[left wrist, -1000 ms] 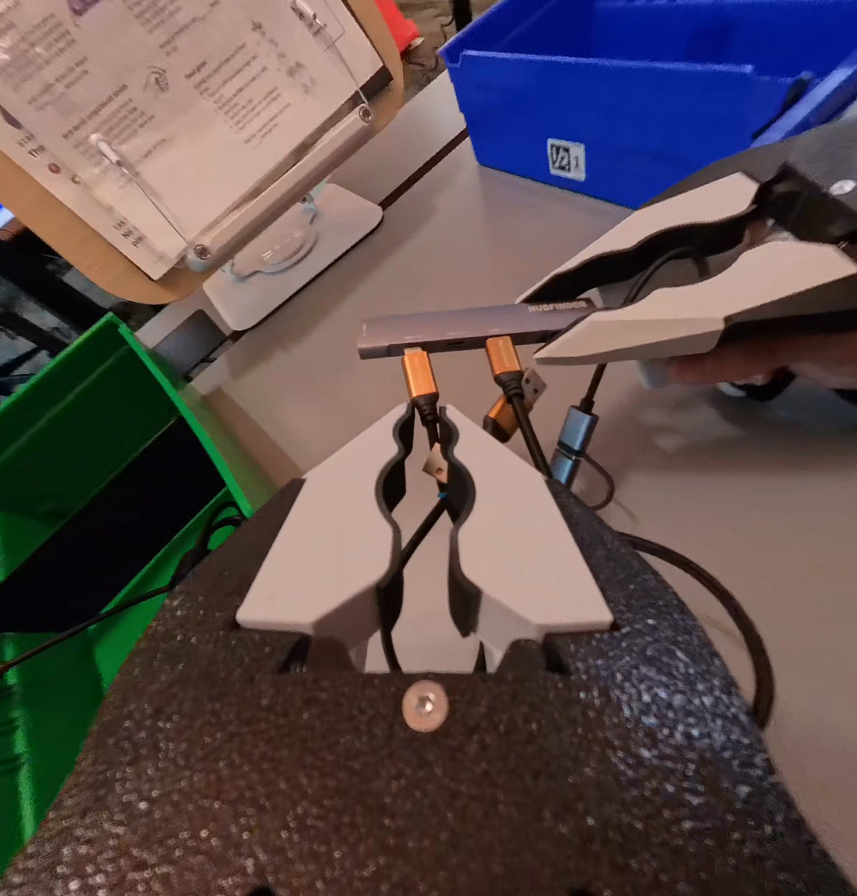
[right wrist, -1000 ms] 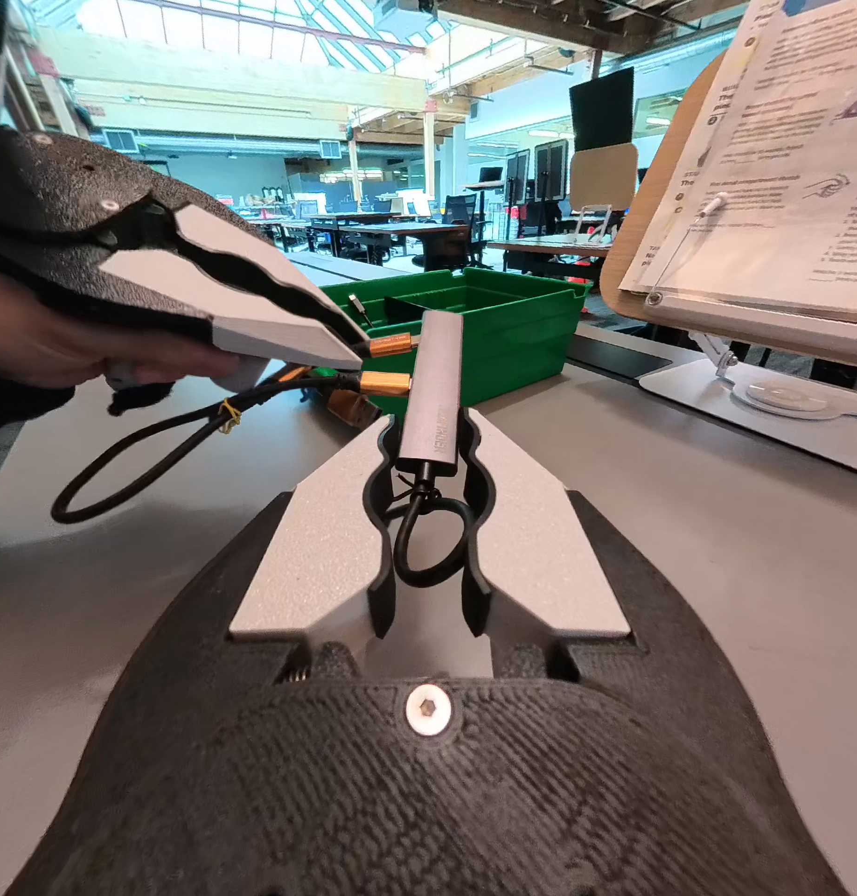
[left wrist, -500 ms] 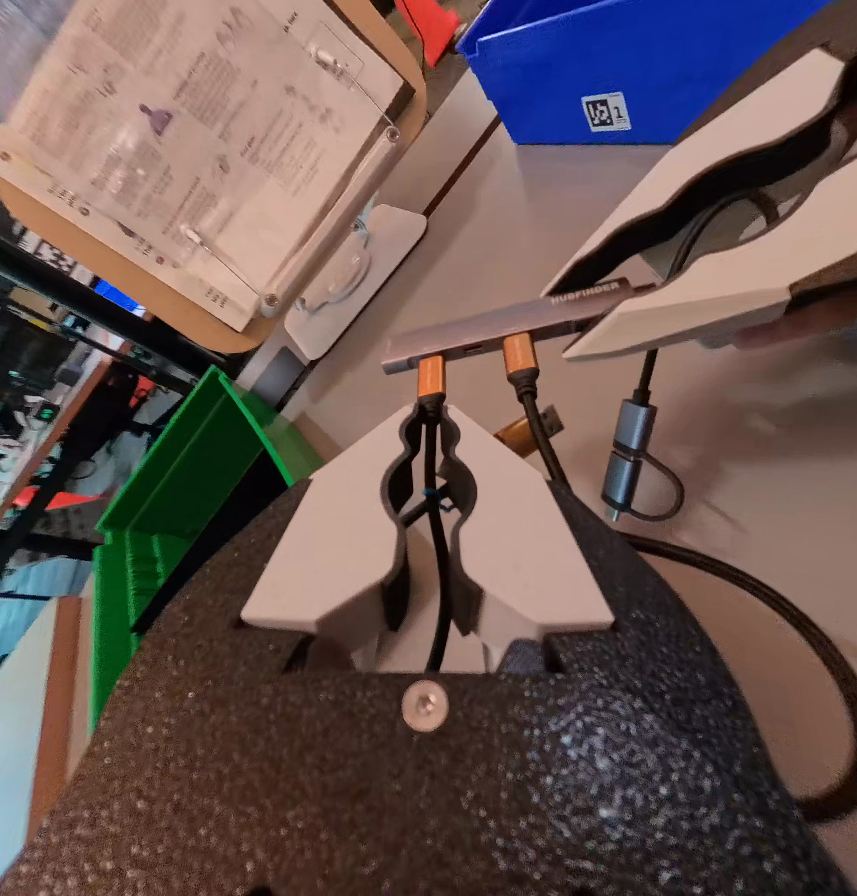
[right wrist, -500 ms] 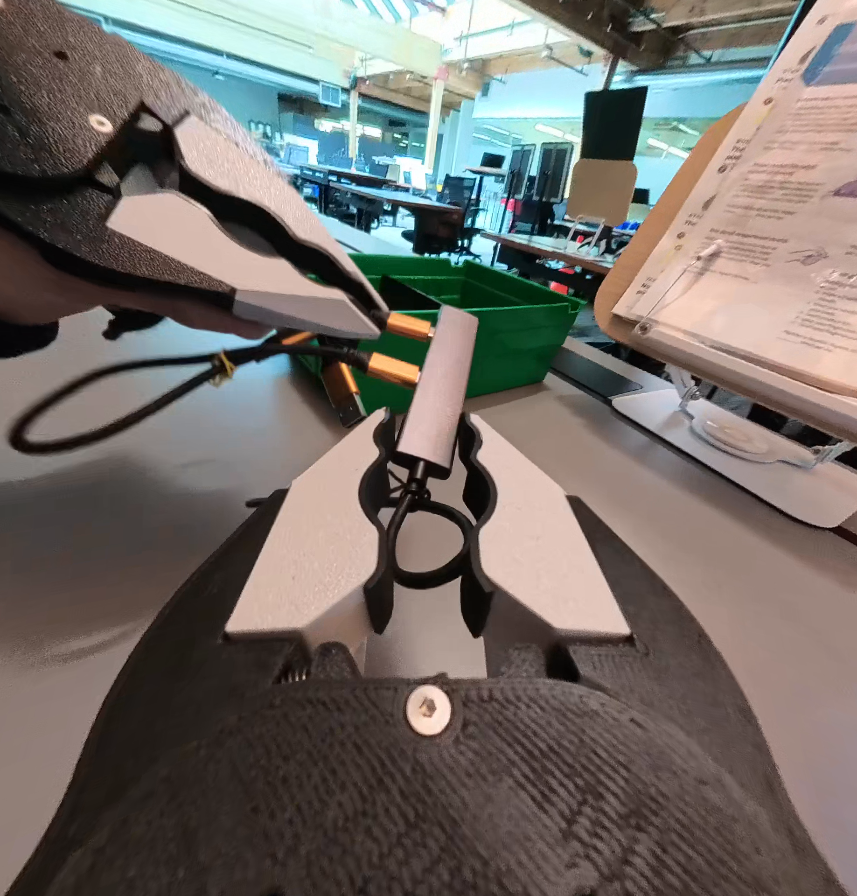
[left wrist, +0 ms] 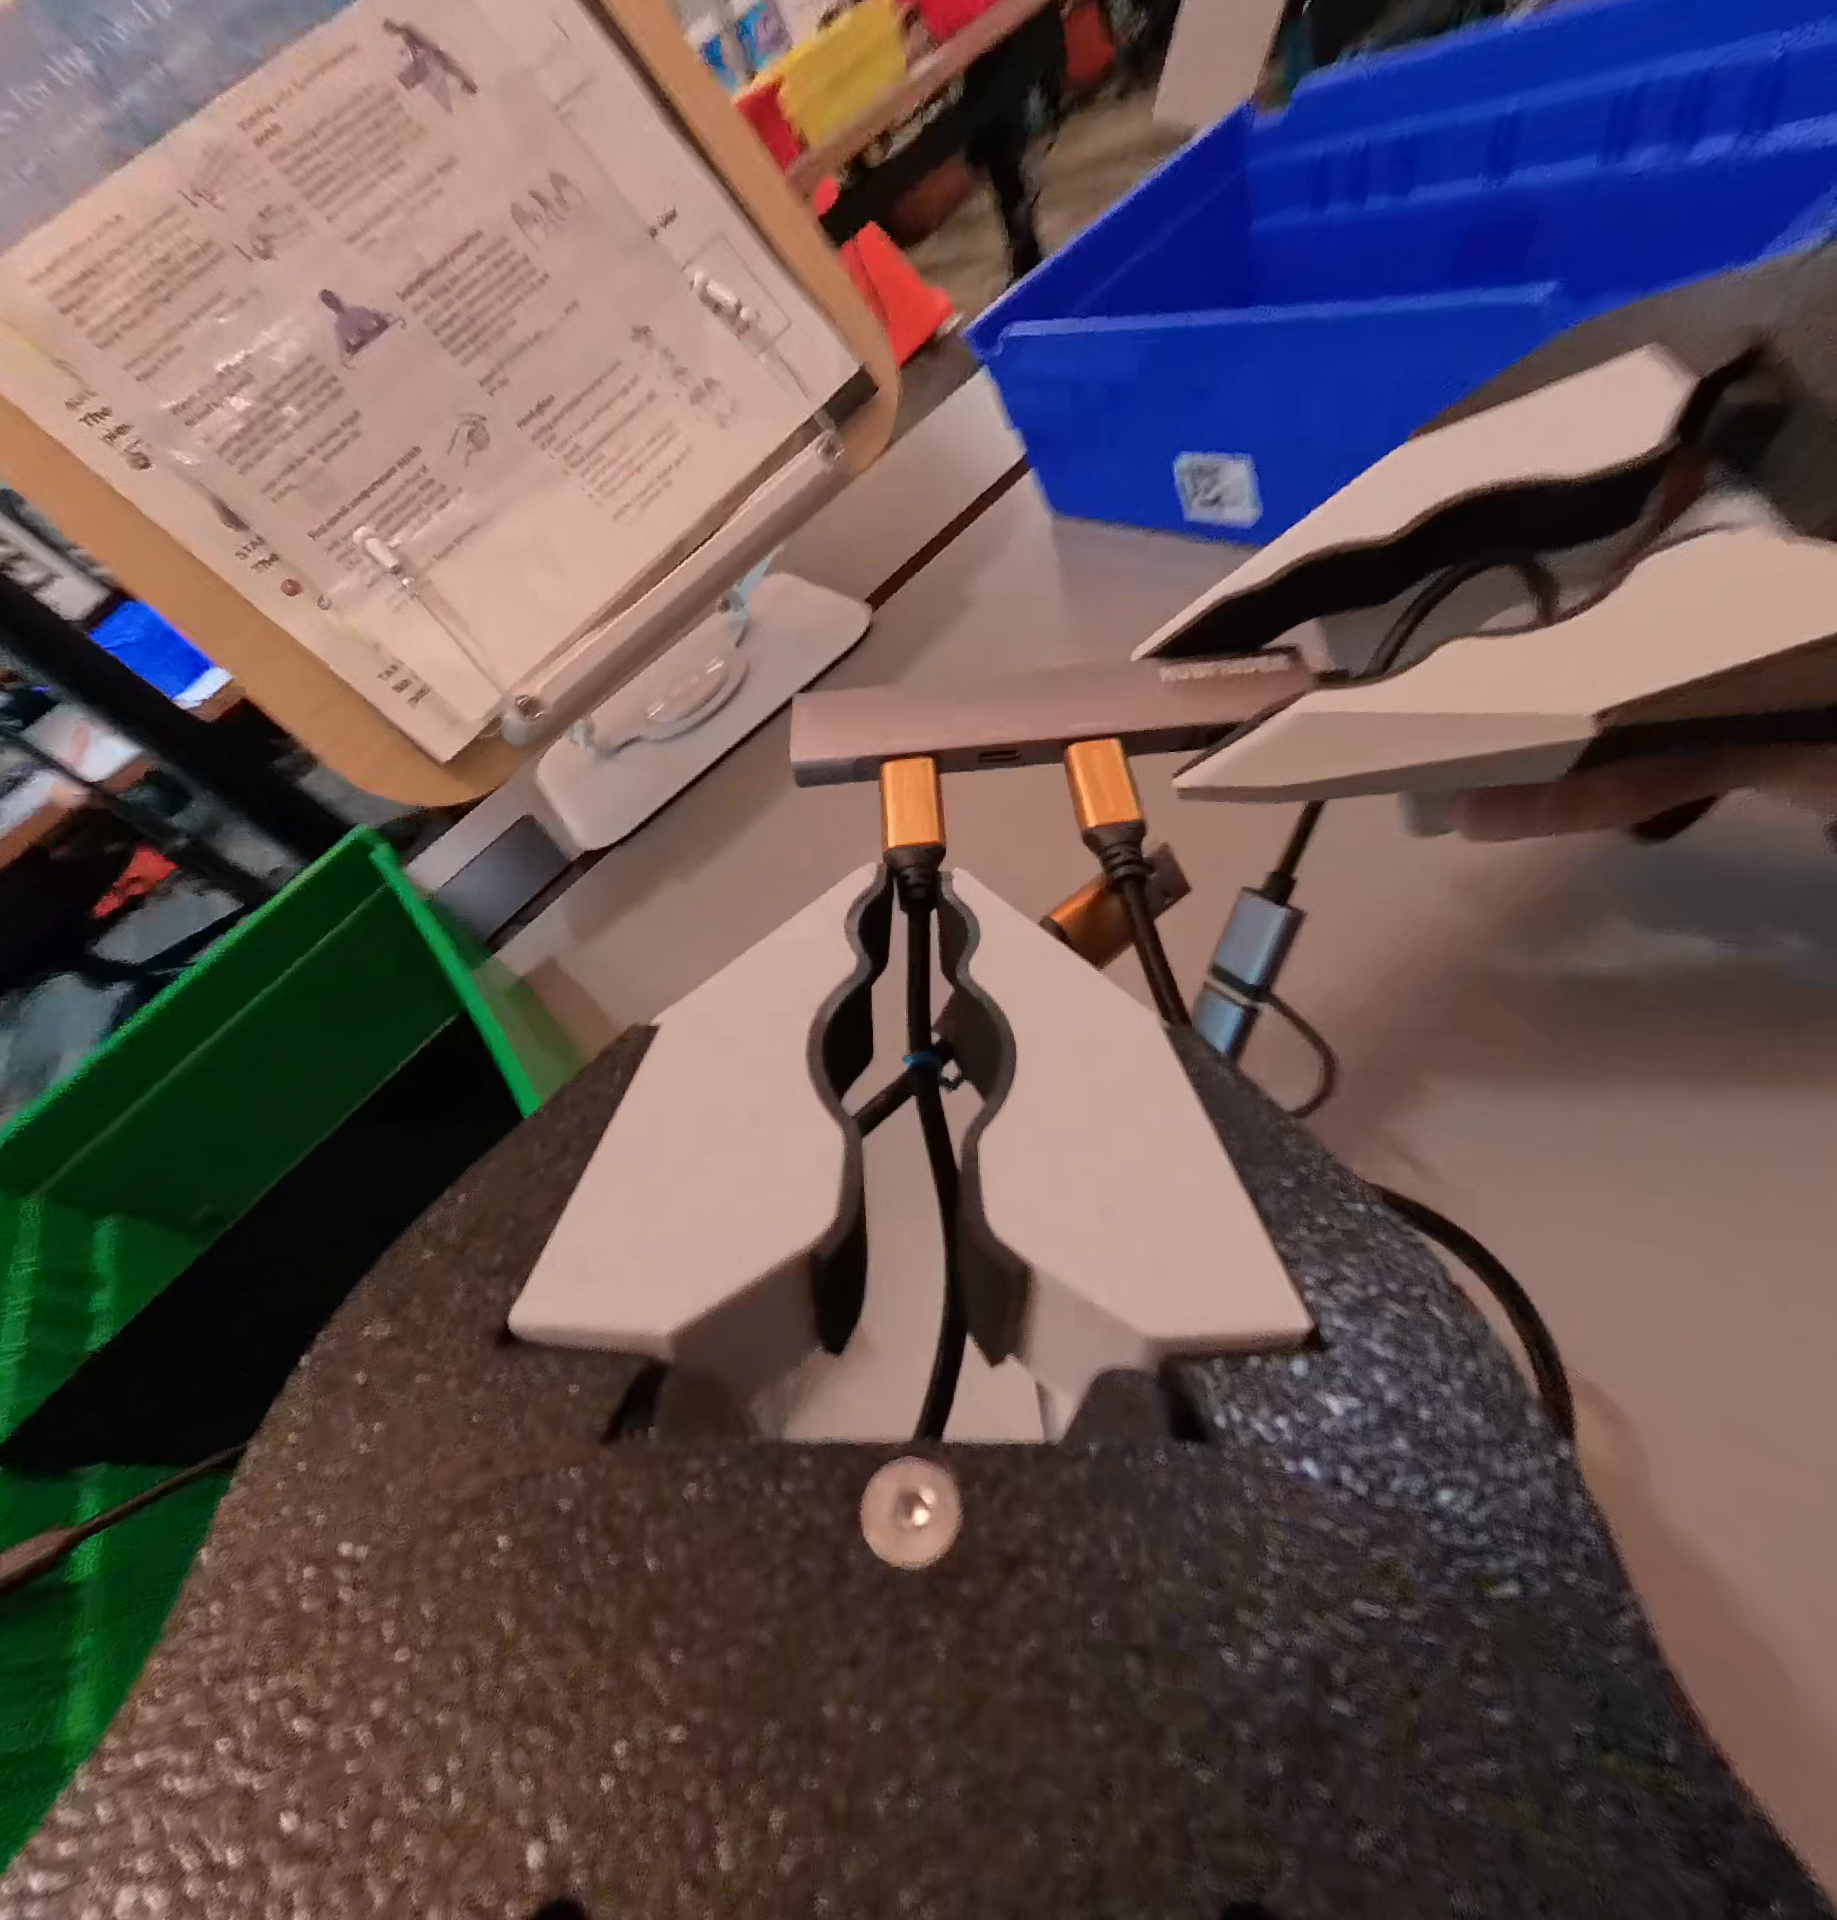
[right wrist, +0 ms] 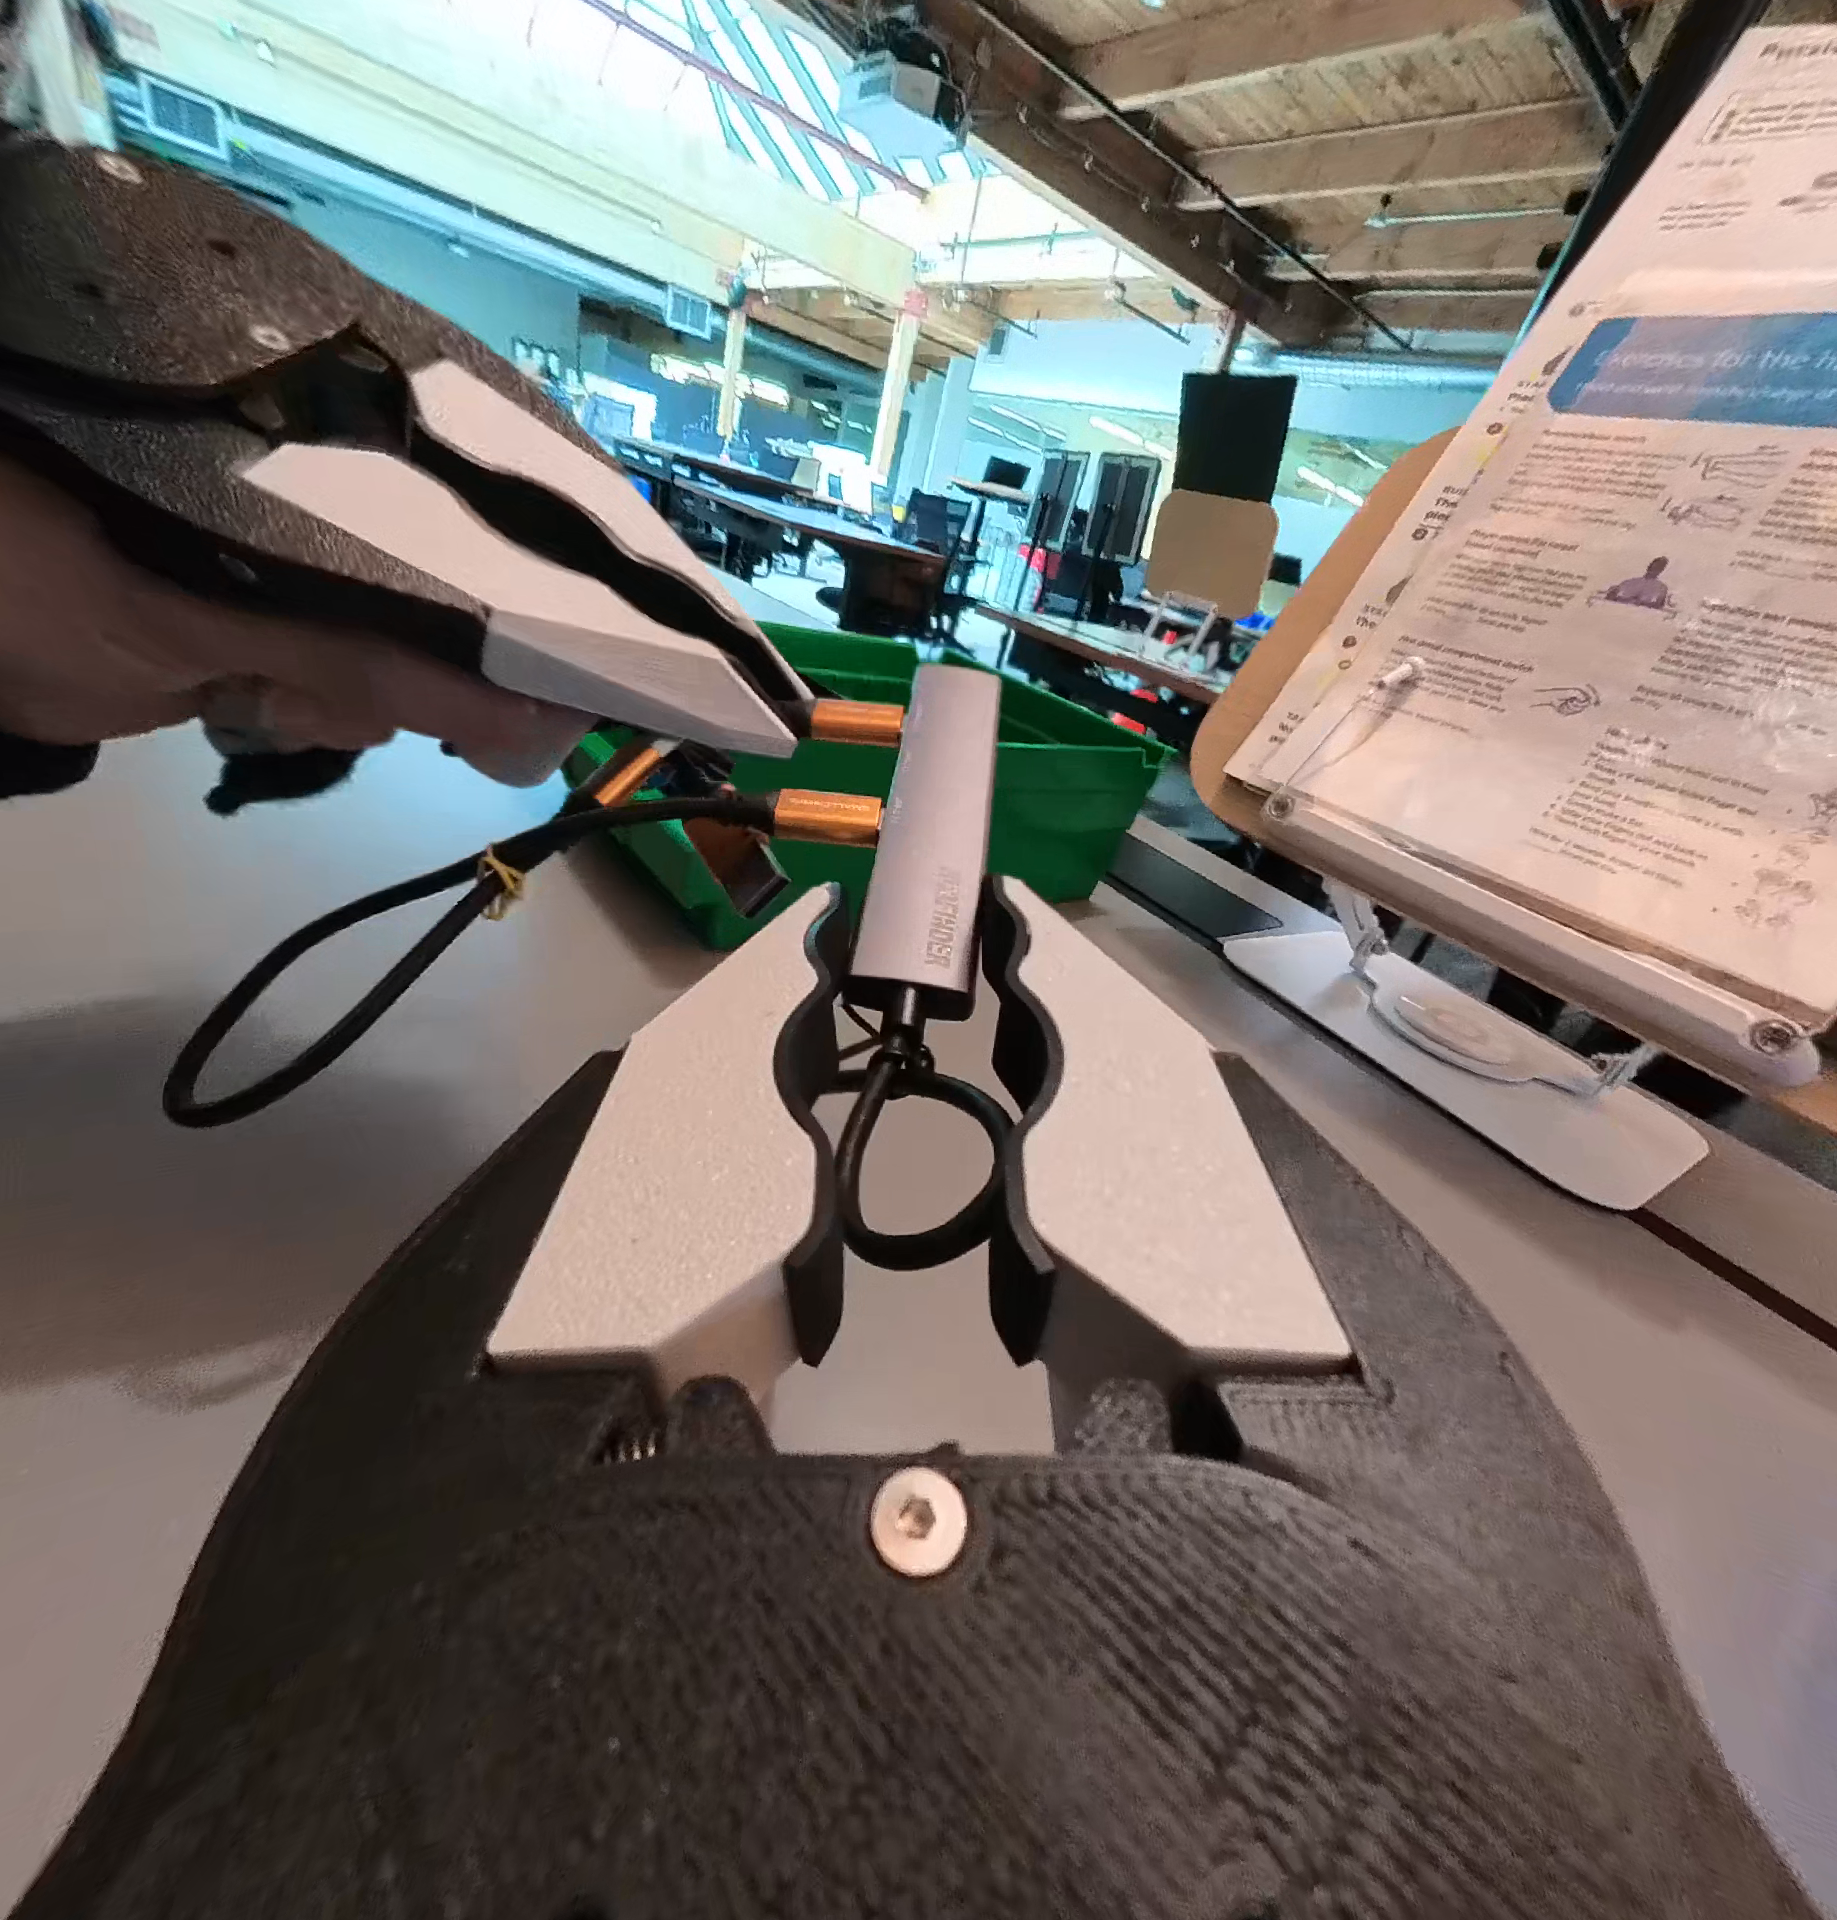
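Observation:
A slim grey USB hub is held in the air above the grey table. My right gripper is shut on the hub's cable end; it also shows in the left wrist view. Two orange-collared plugs sit in the hub's side: the outer plug and a second plug. My left gripper is shut on the black cable just behind the outer plug; it also shows in the right wrist view. The hub's own short cable loops between the right fingers.
A green bin stands to the left, a blue bin at the back right. A document stand with printed sheets stands on a white base. A grey adapter and loose black cable hang over the table. The tips of one gripper are about 6 centimeters away from the tips of the other.
Both grippers, with hub and cables, have lifted and tilted. The left gripper has slid along the cable up to the outer plug, which stays seated in the hub.

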{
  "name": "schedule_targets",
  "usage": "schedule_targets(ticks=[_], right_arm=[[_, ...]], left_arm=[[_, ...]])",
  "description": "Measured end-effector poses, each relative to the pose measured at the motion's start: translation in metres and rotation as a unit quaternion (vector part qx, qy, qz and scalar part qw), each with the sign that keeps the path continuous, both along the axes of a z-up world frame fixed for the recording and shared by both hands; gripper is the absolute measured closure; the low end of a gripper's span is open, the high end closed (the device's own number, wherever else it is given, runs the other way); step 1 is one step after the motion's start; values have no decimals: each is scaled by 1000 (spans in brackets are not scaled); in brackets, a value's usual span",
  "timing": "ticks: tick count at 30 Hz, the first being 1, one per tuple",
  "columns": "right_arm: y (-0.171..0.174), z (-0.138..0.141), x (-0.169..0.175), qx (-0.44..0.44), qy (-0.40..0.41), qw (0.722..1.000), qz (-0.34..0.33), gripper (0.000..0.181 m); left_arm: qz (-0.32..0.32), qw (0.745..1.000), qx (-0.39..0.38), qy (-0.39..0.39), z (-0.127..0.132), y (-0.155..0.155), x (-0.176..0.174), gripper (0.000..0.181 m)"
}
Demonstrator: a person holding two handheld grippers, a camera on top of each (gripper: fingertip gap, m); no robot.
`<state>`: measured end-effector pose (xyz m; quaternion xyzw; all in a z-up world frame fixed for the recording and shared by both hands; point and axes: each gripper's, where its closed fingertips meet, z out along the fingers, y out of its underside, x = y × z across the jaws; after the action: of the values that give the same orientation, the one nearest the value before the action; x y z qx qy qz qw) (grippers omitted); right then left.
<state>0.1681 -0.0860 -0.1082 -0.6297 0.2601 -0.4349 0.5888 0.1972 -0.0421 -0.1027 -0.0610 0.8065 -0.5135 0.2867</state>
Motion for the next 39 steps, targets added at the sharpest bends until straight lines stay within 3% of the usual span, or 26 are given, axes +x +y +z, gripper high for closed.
schedule_targets(ticks=[4,6,9,11,13,15,19,23,27,29,35,37,39], right_arm=[[-15,0,-1,36,12,999,19,157],[-21,4,-1,65,12,997,28,157],[-23,13,-6,114,10,992,59,157],[-26,17,-5,144,8,988,59,157],[-26,15,-4,154,19,986,67,157],[-24,13,-3,149,20,986,68,157],[-20,6,-2,124,26,990,64,157],[-14,2,-3,106,28,992,70,157],[-11,1,-3,100,28,992,76,157],[-11,1,-4,98,27,992,75,157],[-15,4,-3,105,23,992,71,157],[-17,4,-3,105,23,992,67,157],[-19,6,-3,108,19,992,63,157]], left_arm=[[-76,984,-124,99,23,2,-20,161],[-75,971,-178,141,39,19,-11,160],[81,972,-123,181,23,80,58,153],[189,955,-84,215,8,126,100,137],[249,928,-90,263,-3,153,128,121],[279,910,-94,293,-16,161,147,117],[330,896,-19,296,-48,173,172,116],[374,852,-58,360,-68,170,192,138],[469,823,-10,319,-89,192,219,127],[490,806,-13,330,-98,196,225,129],[478,812,-77,325,-93,192,235,161],[415,834,-157,327,-72,175,235,174],[362,867,-188,288,-44,166,226,180]])
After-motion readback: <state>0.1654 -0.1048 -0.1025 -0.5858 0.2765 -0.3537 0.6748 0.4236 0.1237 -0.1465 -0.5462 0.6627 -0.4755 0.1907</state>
